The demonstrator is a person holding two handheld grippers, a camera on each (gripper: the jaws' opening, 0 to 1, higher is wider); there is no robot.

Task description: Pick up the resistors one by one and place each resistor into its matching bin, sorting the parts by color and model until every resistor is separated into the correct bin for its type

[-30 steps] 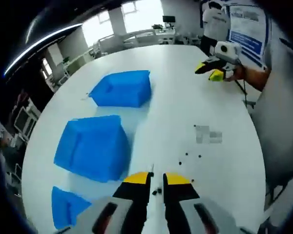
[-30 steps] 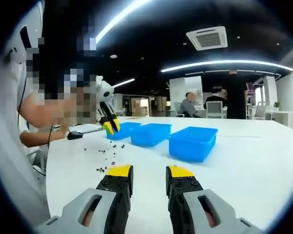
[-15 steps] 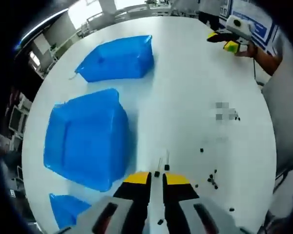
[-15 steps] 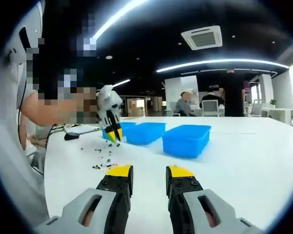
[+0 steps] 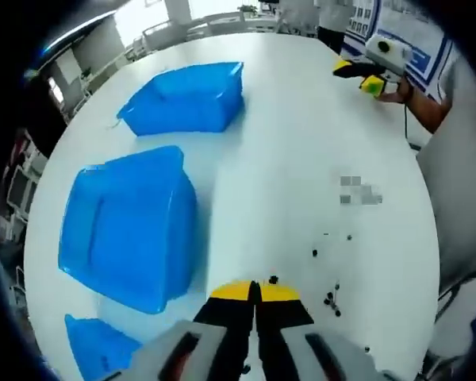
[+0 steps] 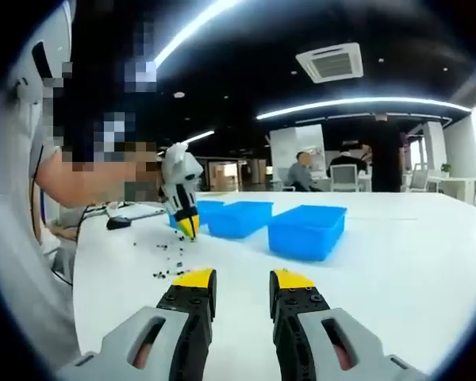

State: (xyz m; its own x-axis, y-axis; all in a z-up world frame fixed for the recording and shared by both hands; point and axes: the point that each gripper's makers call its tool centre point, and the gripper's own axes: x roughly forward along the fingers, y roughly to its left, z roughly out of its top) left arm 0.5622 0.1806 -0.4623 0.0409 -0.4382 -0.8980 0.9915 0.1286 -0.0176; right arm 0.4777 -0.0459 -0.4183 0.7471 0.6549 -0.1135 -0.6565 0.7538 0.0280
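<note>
Three blue bins sit on the white tabletop (image 5: 301, 159). In the left gripper view I see the far bin (image 5: 186, 99) at upper left, the middle bin (image 5: 127, 230) at left centre and the near bin (image 5: 95, 349) cut off at lower left. The insides of the far and middle bins look bare blue; I cannot tell whether any small parts lie in them. In the right gripper view the same bins stand in a row across the centre.

The loose resistors (image 5: 331, 298) lie as small dark specks on the tabletop at lower right of the left gripper view, just right of the left gripper (image 5: 255, 290). They are too small for me to read their colour, long axis or heading.

The left gripper's yellow-tipped jaws are closed together; whether a resistor is pinched between them I cannot tell. The right gripper (image 6: 243, 279) has its jaws apart with nothing between them, above bare tabletop.
</note>
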